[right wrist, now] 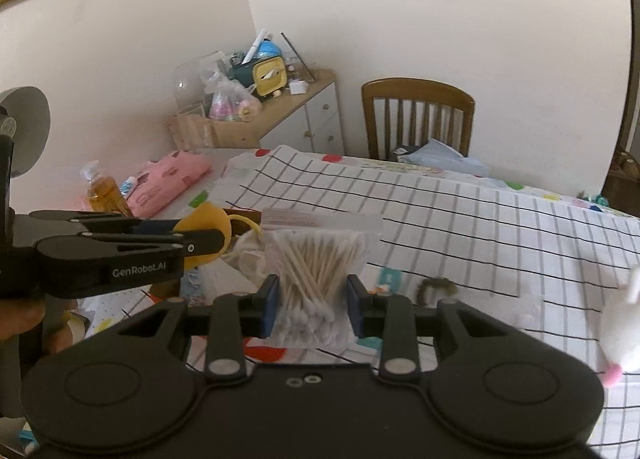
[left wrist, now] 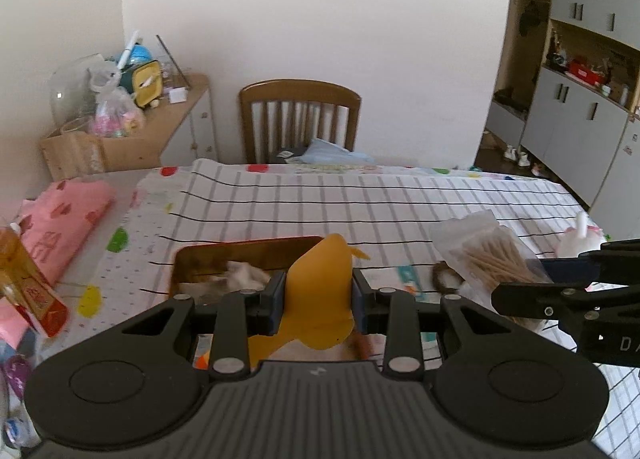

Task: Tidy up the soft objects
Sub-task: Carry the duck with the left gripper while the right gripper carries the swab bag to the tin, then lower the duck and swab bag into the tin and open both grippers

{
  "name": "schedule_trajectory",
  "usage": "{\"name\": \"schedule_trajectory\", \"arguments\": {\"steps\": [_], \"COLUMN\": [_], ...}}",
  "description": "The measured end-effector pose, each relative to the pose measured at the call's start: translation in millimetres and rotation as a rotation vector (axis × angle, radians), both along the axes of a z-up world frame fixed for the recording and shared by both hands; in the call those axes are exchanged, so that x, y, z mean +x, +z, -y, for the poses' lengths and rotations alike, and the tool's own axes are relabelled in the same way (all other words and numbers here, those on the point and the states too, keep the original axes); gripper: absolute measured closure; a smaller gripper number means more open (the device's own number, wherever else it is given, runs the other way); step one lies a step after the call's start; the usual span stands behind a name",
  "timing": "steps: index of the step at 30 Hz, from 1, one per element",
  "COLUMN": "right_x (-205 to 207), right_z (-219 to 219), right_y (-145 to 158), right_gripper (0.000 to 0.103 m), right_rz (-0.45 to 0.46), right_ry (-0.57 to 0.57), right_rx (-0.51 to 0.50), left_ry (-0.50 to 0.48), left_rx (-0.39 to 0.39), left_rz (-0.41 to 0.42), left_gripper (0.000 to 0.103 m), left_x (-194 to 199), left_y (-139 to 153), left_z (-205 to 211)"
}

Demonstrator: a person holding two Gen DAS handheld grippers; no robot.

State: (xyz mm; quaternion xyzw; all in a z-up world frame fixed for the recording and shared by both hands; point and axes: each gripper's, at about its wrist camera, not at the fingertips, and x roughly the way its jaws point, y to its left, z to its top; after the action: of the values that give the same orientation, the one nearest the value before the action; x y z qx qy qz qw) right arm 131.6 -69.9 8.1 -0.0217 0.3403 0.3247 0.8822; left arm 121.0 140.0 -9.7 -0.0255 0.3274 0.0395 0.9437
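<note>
Your left tongs [left wrist: 318,299] were clamped on a smooth yellow rubbery piece [left wrist: 320,283], its long axis upright, rounded tip pointing up w/ a small tab off to the right, held over the brown tray [left wrist: 248,249] on the bench [left wrist: 360,203]. Crumpled pale cloth [left wrist: 244,275] lay in the tray. Your right tongs [right wrist: 312,305] gripped a clear crinkly bag of cotton swabs [right wrist: 316,263], sticks fanning upward, cotton ends down. Bench cover was gridded fabric.

Yellow piece [left wrist: 320,291] smooth, rubbery; swab bag [right wrist: 316,259] clear glossy plastic; tablecloth [left wrist: 360,203] matt cloth; chair [left wrist: 300,115] varnished wood.
</note>
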Motion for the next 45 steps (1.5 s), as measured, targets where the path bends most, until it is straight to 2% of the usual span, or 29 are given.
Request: {"name": "schedule_trajectory", "arguments": {"steps": [11,18,31,45], "right_x": [9,20,46,46], "right_z": [-57,-93,-140,-149], "right_y": [-13,-27,-70,-92], "right_gripper": [0.069,0.069,0.069,0.068], "right_rz": [-0.029,-0.044,-0.111,-0.094], "right_ry": [0.0,0.015,0.028,0.036], "right_rx": [-0.034,-0.079,-0.172,-0.238], "left_ry": [0.032,0.023,-0.023,-0.073], "left_rx": [0.012,0.004,-0.002,0.038], "left_rz": [-0.03,-0.077,-0.166,-0.229], "left_gripper": [0.071,0.071,0.071,0.069], "left_x": [19,42,86,105], "left_y": [-11,-31,-71,-100], "left_z": [-62,-90,-99,-85]}}
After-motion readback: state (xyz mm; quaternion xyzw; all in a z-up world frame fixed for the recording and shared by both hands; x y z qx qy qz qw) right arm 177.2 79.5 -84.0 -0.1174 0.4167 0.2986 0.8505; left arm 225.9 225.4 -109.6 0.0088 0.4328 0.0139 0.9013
